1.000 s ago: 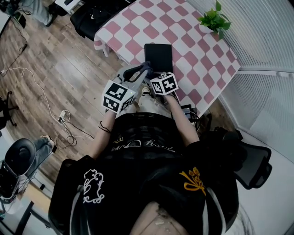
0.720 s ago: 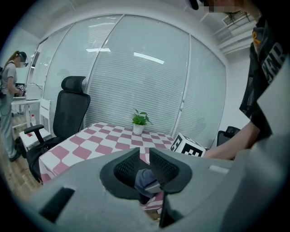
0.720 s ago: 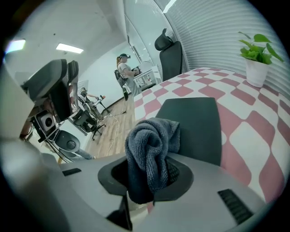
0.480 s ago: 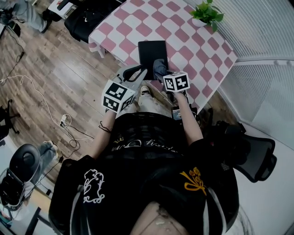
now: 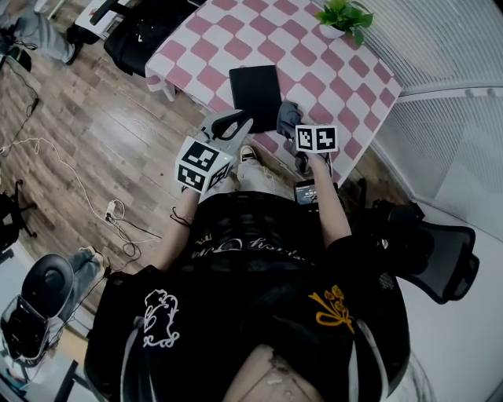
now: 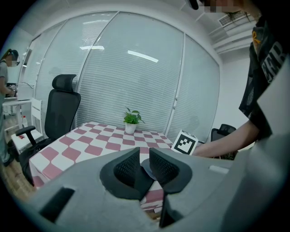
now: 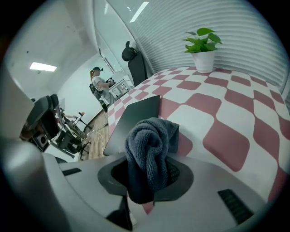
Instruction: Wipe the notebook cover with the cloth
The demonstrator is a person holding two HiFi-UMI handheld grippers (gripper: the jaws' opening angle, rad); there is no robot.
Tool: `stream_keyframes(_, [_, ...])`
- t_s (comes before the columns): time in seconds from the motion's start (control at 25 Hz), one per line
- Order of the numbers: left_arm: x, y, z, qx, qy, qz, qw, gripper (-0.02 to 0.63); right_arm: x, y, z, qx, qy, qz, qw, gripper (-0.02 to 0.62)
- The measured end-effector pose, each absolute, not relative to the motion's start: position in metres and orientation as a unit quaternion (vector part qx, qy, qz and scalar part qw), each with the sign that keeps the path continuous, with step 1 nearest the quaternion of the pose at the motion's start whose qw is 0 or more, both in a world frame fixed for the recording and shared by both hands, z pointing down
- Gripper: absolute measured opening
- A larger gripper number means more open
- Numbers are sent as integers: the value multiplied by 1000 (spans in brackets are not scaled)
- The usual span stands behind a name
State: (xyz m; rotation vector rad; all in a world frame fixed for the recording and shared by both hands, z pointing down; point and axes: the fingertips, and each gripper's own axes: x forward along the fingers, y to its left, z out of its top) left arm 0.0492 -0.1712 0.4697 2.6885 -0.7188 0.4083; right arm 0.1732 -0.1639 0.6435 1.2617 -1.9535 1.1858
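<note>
Change: a second ago the cloth lay on the lower left corner of the notebook. Half a second ago it was crossing the near edge, and now it sits off the right edge, over the checked desk.
Meaning: one stroke along the near strip of the cover looks finished. The part of the cover higher in the frame was not crossed, so a return stroke there is probably still due.
Notebook: dark, closed and flat, in the upper middle of the head view, close to the desk's front edge. Nothing rests on it.
Cloth: a bunched grey wad just right of the notebook. It may be pressing on the desk or hanging just clear; the views do not settle it.
Right hand-held gripper: clamped on the cloth, which bulges up and out from between the jaws. In the right gripper view the notebook lies behind the wad and to its left.
Right arm: the forearm is stretched forward from the body toward the upper right of the head view. The marker cube faces up, just below the cloth.
Left hand-held gripper: jaws a narrow gap apart with nothing between them. It is held at the desk's front edge, just lower left of the notebook, and points toward it.
Left arm: bent and kept close to the body, with the wrist at centre left of the head view.
Plant: at the top right corner of the desk, well apart from the work.
</note>
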Motion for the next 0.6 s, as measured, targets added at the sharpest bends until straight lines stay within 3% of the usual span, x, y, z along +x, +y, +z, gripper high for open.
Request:
stream_keyframes(0.28, [32, -162, 468, 940, -262, 142, 164, 66, 168, -163, 628, 480, -728, 415, 258, 80])
stream_keyframes(0.6, [-3, -146, 463, 937, -281, 135, 155, 66, 116, -169, 562, 480, -774, 369, 184, 80])
